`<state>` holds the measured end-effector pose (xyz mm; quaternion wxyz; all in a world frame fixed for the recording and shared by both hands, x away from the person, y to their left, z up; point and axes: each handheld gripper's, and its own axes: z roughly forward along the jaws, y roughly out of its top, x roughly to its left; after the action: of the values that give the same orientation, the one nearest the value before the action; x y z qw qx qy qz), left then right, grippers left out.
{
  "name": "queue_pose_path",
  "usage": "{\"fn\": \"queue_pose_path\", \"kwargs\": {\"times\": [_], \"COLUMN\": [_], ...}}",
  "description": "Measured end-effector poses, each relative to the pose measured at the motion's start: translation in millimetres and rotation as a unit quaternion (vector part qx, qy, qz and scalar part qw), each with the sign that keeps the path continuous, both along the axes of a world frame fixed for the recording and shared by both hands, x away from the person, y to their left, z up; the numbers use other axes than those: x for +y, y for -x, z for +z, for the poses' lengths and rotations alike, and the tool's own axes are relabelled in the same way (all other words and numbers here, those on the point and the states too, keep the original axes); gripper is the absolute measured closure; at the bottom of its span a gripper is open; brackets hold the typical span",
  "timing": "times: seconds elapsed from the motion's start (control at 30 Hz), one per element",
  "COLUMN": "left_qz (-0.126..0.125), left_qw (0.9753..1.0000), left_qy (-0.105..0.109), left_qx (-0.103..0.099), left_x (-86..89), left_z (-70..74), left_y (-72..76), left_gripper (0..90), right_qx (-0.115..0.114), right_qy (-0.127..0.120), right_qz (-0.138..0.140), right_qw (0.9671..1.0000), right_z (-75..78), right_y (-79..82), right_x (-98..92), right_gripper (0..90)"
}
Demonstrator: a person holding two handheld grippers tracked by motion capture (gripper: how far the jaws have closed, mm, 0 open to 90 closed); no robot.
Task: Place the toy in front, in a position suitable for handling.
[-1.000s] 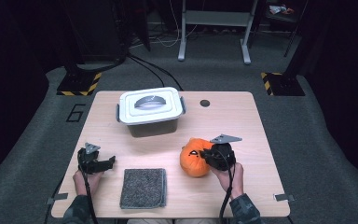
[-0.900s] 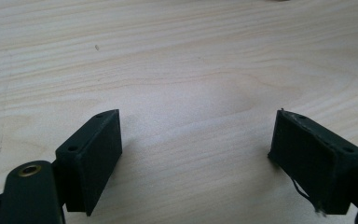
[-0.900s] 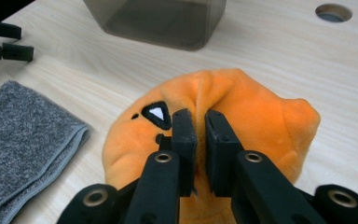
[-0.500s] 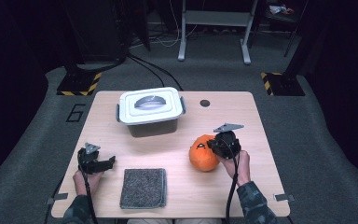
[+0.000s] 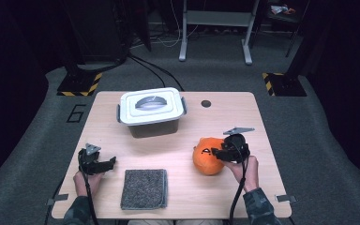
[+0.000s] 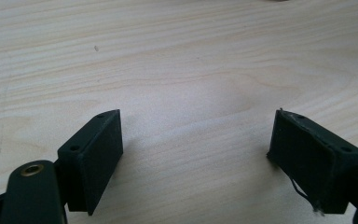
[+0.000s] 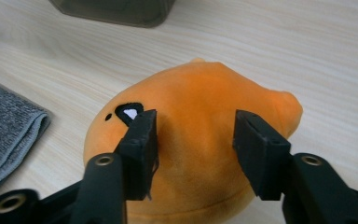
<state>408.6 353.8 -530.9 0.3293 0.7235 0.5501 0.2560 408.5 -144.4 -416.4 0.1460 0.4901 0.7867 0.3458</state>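
Since a second ago, when the orange plush toy sat a little further left and closer to me with my right gripper against its right side, the toy has slid slightly right and away; it is now on the right half of the table, just right of the grey cloth. In the right gripper view the jaws stand at a middling gap, straddling the plush's top, the pads apparently touching the fabric without denting it much. I judge the grasp is only being set up, not made, and I cannot tell whether the toy would lift. It is a rounded blob, wider than tall; its long axis runs roughly left to right, with its face marking turned toward the cloth and the small nub toward the table's right edge. Well apart, my left gripper is wide open, empty, over bare wood. The lidded box stands behind.
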Motion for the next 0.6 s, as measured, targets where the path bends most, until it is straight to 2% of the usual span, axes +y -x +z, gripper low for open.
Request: {"fn": "queue_pose_path", "kwargs": {"times": [0.03, 0.13, 0.27, 0.3, 0.4, 0.43, 0.53, 0.6], "left_qz": [0.000, -0.002, -0.002, -0.002, -0.002, -0.002, -0.003, -0.003], "left_qw": [1.0000, 1.0000, 1.0000, 1.0000, 1.0000, 1.0000, 1.0000, 1.0000], "left_qy": [0.000, -0.001, -0.001, -0.001, 0.000, 0.001, -0.001, -0.001], "left_qx": [0.000, 0.000, 0.000, 0.000, 0.000, 0.000, 0.000, 0.000], "left_x": [0.0, 0.1, 0.1, 0.1, 0.1, -0.1, 0.1, 0.0], "left_z": [0.0, 0.1, 0.1, 0.1, 0.1, 0.0, 0.1, 0.1], "left_y": [0.0, 0.0, 0.1, 0.1, 0.1, 0.2, 0.2, 0.2], "left_gripper": [17.0, 17.4, 17.5, 17.6, 17.6, 17.7, 17.9, 17.9], "right_qx": [0.006, 0.012, 0.011, 0.010, 0.016, 0.020, 0.027, 0.031], "right_qy": [-0.003, -0.021, -0.023, -0.016, -0.013, 0.010, 0.032, 0.032], "right_qz": [-0.014, -0.034, -0.041, -0.043, -0.043, -0.052, -0.068, -0.068], "right_qw": [0.9999, 0.9991, 0.9988, 0.9989, 0.9989, 0.9984, 0.9968, 0.9966], "right_z": [0.7, 2.4, 4.7, 4.6, 2.5, -2.3, -11.7, -14.1], "right_y": [2.4, 7.4, 13.5, 14.0, 12.3, 7.8, 2.3, 1.6], "right_x": [-0.3, 0.0, 11.9, 15.8, 23.2, 29.1, 31.8, 31.0], "right_gripper": [35.7, 25.0, 15.5, 14.0, 14.1, 15.1, 17.3, 18.2]}}
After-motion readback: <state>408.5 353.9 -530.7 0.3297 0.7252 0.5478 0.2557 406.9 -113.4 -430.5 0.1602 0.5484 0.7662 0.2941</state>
